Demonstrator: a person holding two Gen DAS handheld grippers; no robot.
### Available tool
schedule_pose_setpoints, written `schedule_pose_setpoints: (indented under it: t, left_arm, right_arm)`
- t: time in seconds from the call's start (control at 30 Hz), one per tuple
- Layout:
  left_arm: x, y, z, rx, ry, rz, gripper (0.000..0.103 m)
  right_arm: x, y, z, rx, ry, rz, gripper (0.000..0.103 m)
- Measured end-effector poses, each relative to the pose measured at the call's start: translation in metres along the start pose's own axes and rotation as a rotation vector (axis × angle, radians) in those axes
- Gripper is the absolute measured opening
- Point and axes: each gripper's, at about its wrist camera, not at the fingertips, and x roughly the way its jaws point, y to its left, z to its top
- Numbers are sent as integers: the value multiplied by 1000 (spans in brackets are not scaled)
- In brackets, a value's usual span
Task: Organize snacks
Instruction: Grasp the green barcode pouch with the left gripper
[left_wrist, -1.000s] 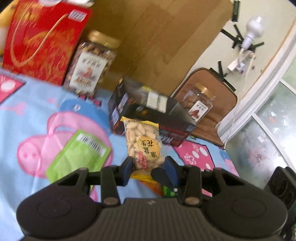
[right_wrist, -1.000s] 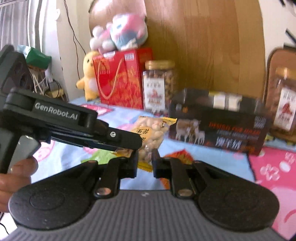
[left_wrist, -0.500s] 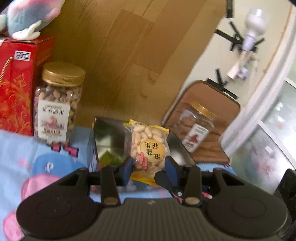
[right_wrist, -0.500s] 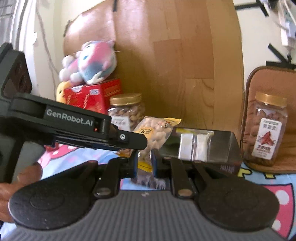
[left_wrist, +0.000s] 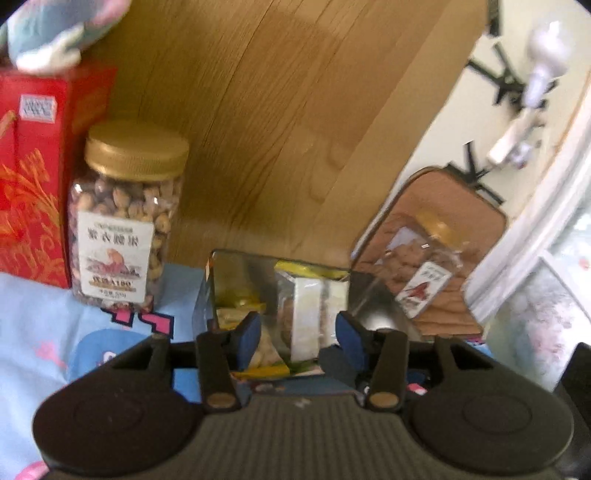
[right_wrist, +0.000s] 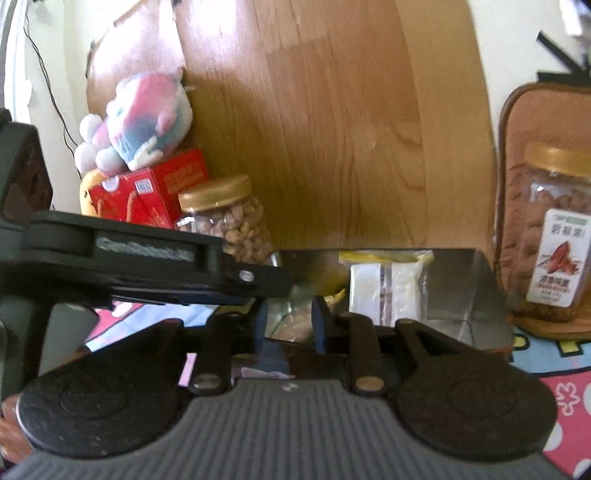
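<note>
The open snack box with a shiny silver lining stands on the blue cartoon cloth; it also shows in the right wrist view. A clear snack packet stands inside it, also seen from the right wrist. The peanut packet lies low in the box between the fingers of my open left gripper. My right gripper is open just behind the box, with part of the peanut packet between its fingers. The left gripper's body crosses the right wrist view.
A gold-lidded nut jar and a red gift box stand at the back left, with a plush toy on top. Another nut jar leans on a brown cushion at the right. A wooden board is behind.
Both grippers carried the peanut packet up and over the box. Both have now opened, and the packet has dropped into the box.
</note>
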Motion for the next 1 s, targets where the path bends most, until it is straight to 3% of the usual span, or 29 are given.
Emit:
schedule_pose_setpoints:
  t: [0.1, 0.17, 0.27, 0.43, 0.6, 0.73, 1.0]
  left_arm:
    - [-36, 9, -10, 16, -40, -12, 48]
    - [-57, 21, -22, 13, -43, 15, 48]
    - [-80, 49, -45, -17, -27, 90, 48]
    - [-92, 95, -84, -139, 52, 134, 48]
    - [-91, 113, -108, -203, 98, 110, 45]
    - [-88, 107, -112, -179, 83, 123, 45]
    - [-92, 120, -114, -275, 62, 52, 45]
  right_arm:
    - [-19, -3, -3, 49, -9, 48, 31]
    - [-32, 0, -12, 83, 15, 124, 31]
    - [-28, 9, -28, 123, 132, 221, 31]
    - [2, 10, -53, 357, 343, 340, 31]
    - [16, 25, -62, 432, 449, 331, 32]
    - [29, 36, -62, 409, 491, 272, 30]
    - [49, 31, -67, 556, 444, 276, 32]
